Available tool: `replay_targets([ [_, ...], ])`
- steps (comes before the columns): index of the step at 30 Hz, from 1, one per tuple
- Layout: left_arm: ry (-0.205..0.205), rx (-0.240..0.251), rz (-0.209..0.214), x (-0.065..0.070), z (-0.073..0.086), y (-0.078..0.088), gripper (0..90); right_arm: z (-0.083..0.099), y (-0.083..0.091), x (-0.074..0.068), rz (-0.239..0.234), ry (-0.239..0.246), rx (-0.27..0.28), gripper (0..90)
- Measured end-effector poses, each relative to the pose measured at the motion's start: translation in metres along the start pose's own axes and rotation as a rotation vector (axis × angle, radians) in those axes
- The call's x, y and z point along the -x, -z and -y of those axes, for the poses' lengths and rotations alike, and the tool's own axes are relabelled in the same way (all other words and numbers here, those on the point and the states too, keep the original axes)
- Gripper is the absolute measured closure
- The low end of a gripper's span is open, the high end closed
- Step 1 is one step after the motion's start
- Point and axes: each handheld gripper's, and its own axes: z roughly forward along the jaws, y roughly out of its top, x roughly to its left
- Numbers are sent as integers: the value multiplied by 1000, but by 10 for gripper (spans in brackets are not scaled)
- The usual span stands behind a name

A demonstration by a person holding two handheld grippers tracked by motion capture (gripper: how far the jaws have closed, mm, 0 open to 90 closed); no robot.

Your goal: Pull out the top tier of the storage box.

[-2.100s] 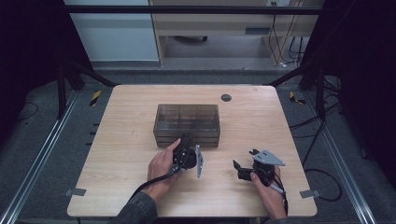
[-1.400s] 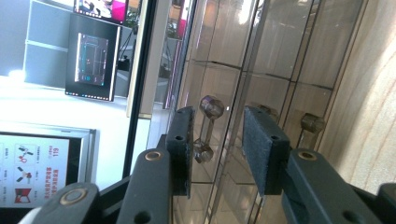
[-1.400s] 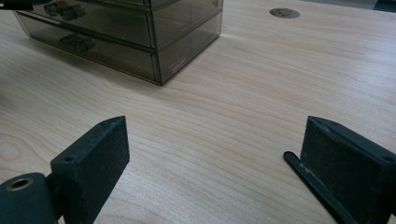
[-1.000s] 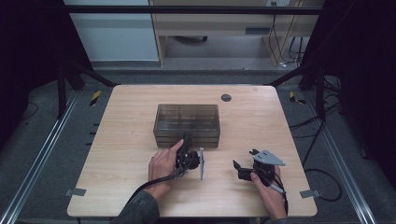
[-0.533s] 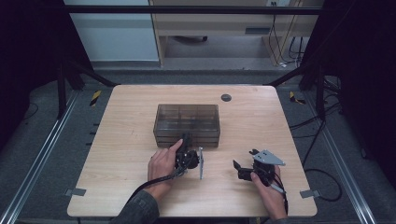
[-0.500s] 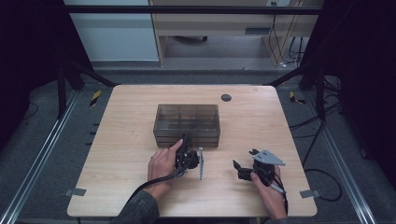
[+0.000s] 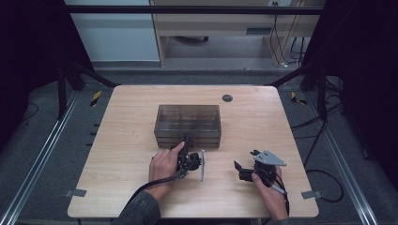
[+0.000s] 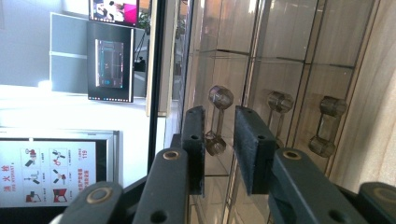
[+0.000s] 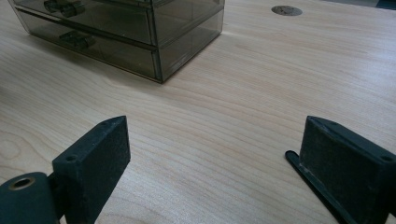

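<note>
Now left hand-held gripper (image 8: 219, 140) narrower.

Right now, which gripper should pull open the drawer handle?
Left. The left gripper already has its jaws either side of a drawer handle, closing on it; the right gripper sits open, away from the drawer box.

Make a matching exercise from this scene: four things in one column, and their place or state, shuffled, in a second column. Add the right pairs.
Things:
1. left gripper
2. right gripper
3. drawer box
4. round dark disc

Place or state:
A. smoky and see-through, mid-table
B. jaws wide apart above bare wood, nothing between them
C. set in the tabletop beyond the box, towards the far edge
D. jaws narrowed around a dumbbell-shaped drawer handle, and they have just been closing

Pairs: 1-D, 2-B, 3-A, 4-C
</note>
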Motion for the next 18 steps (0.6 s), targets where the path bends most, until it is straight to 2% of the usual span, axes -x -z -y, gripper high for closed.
replay_targets([
  [7,-10,-9,-9,1,0,0,760,0,0,0,0,0,-3,90],
  [9,-27,-6,-11,2,-2,0,753,0,0,0,0,-1,-4,90],
  [11,4,-6,-39,7,-2,1,747,0,0,0,1,1,-4,91],
  [12,36,-9,-108,9,-1,2,745,0,0,0,1,1,-4,92],
  [13,65,-8,-103,11,-1,2,745,0,0,0,2,1,-4,92],
  [14,51,-9,-123,10,-2,3,752,0,0,0,2,2,-5,92],
  [15,37,-3,-107,8,-2,2,762,0,0,0,3,3,-6,92],
  [18,40,-15,-119,8,-2,1,774,0,0,-1,-1,5,-7,94],
])
